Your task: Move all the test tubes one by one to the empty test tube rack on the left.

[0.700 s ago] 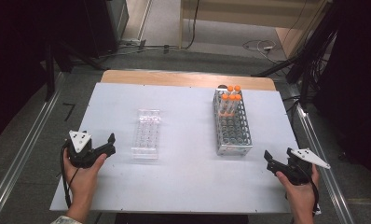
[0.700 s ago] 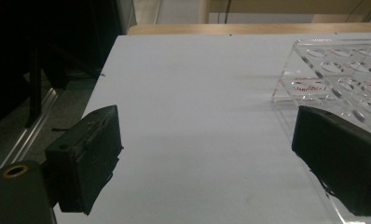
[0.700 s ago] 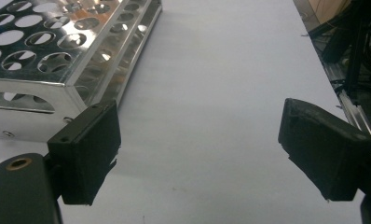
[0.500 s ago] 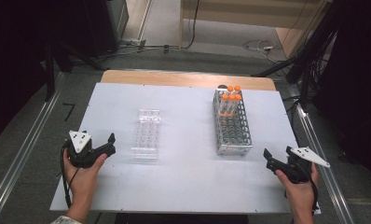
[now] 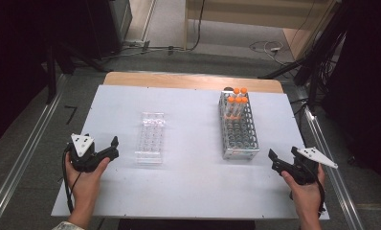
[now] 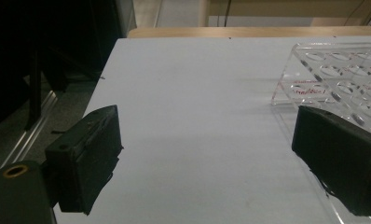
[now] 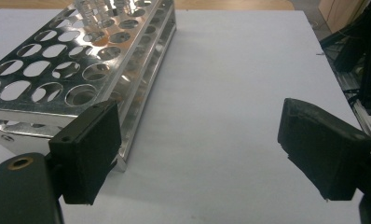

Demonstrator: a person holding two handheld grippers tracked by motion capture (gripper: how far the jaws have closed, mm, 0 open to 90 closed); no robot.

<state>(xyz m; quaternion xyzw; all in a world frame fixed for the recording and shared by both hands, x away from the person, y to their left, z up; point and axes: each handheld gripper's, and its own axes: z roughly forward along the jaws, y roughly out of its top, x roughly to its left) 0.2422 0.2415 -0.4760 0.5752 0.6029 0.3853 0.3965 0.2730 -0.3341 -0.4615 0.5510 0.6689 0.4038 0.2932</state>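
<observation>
White tabletop (image 5: 193, 177) sits over a grey floor with dark gear around it, and on it I work with two racks. One is a clear plastic tube rack (image 5: 150, 137), see-through, its round holes unfilled, lying left of the metal tube rack (image 5: 238, 128) and well apart from it. That metal one is shiny steel, long, with rows of round holes; orange-capped tubes (image 5: 237, 99) stand upright at its far end.

My left tongs (image 5: 113, 148) sit just left of the clear rack's near end, jaws wide with nothing between them. My right tongs (image 5: 274, 160) lie to the right of the metal rack's near corner, jaws wide too, holding nothing.

From the high view I get the orange caps and the gap between the racks. From the left gripper view I see red markings on the clear rack (image 6: 333, 79), right next to one jaw. From the right gripper view I can read the metal rack's (image 7: 58, 70) stacked plates and the tubes' clear bodies, but their caps are cut off.
</observation>
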